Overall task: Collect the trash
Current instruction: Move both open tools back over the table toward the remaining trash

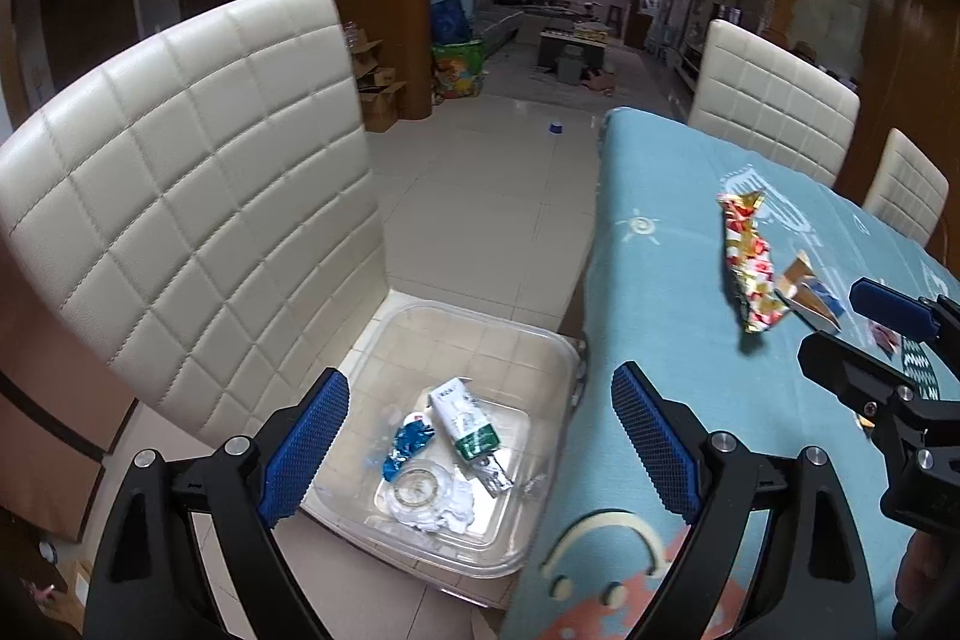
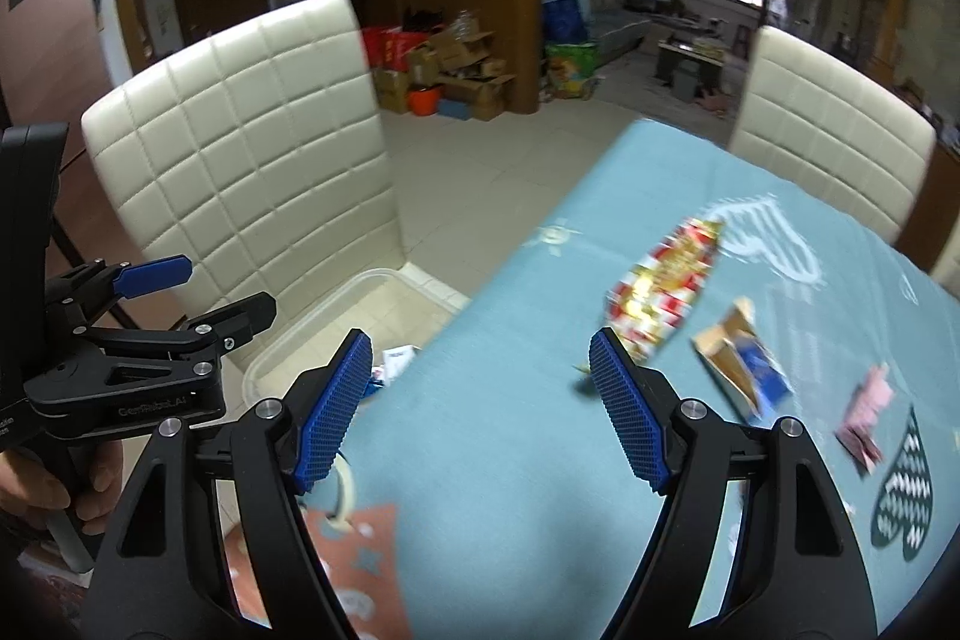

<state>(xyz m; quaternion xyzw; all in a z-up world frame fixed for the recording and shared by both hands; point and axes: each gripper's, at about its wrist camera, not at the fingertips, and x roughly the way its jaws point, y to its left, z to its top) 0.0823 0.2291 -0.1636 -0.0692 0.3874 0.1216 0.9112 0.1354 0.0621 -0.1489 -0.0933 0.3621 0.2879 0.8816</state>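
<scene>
A clear plastic bin (image 1: 543,364) sits on a cream chair seat beside the table and holds a white and green carton (image 1: 462,418), a blue wrapper (image 1: 411,445) and crumpled white scraps. My left gripper (image 1: 480,451) is open and empty above the bin. On the blue tablecloth lie a red and gold snack wrapper (image 1: 747,265), a torn brown and blue carton (image 2: 741,364) and a pink wrapper (image 2: 867,415). My right gripper (image 2: 477,409) is open and empty over the table's near edge, short of the snack wrapper (image 2: 666,286).
The cream chair's tall back (image 1: 180,196) rises left of the bin. More cream chairs (image 1: 774,106) stand at the table's far side. The blue-clothed table (image 1: 660,316) runs to the right. Tiled floor lies between chair and table.
</scene>
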